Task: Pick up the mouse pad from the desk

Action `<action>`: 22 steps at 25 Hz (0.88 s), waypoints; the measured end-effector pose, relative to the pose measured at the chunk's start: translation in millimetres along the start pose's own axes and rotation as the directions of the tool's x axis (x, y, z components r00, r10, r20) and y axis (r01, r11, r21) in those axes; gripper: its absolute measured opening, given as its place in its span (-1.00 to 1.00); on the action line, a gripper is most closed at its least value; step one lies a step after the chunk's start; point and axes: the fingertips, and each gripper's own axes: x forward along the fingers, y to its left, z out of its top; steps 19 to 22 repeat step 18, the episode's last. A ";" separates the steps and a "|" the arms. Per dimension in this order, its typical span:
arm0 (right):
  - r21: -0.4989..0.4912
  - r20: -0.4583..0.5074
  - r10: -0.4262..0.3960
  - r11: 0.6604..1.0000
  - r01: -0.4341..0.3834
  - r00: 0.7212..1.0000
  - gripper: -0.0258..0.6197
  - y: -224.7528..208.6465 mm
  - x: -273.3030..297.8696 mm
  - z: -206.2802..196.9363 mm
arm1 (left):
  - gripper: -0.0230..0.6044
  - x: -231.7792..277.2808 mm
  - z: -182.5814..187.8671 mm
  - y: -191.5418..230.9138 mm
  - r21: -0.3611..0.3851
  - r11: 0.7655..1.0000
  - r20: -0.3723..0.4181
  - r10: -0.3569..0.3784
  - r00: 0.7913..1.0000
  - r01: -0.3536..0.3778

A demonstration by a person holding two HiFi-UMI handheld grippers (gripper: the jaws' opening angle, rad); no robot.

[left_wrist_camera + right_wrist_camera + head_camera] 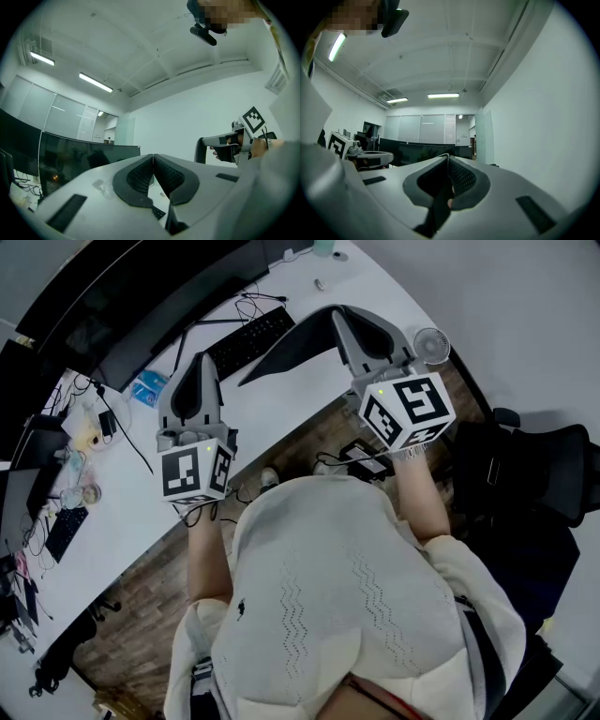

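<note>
I have the right gripper point(343, 322) pinched down on one edge of the mouse pad point(292, 345). In the right gripper view the dark sheet point(439, 208) sits between the pressed pads and hangs down out of the right gripper's point(447, 160) jaws. From the head view, the pad slopes away from the jaws to the left, over the white desk point(281, 413), with its low corner near the black keyboard point(246, 339). I cannot tell whether that corner is clear of the desk top.

The left gripper point(201, 367) hangs over the desk further left, apart from the pad. In its own view the left gripper's point(153, 157) jaws are pressed together with nothing between them.

By my reading the grasp is made and the lift is under way, so the task is close to done. The next move calls for a steady raise on the right hand until the trailing corner is off the surface. I should hold the pinch firm, since a limp sheet held by one edge could slide out. I should also keep it from dragging across the keyboard.
</note>
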 end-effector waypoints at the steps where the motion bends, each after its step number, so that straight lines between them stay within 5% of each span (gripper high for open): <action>1: -0.001 -0.001 0.001 1.000 -0.001 1.000 -0.88 -0.3 0.4 -0.3 | -0.88 0.4 -0.3 -0.1 0.000 1.000 0.000 0.001 1.000 -0.001; 22: -0.020 -0.033 0.015 1.000 -0.016 0.999 -0.88 1.7 15.3 -9.0 | -0.88 6.3 -12.0 4.0 -0.018 1.000 -0.021 0.002 1.000 -0.003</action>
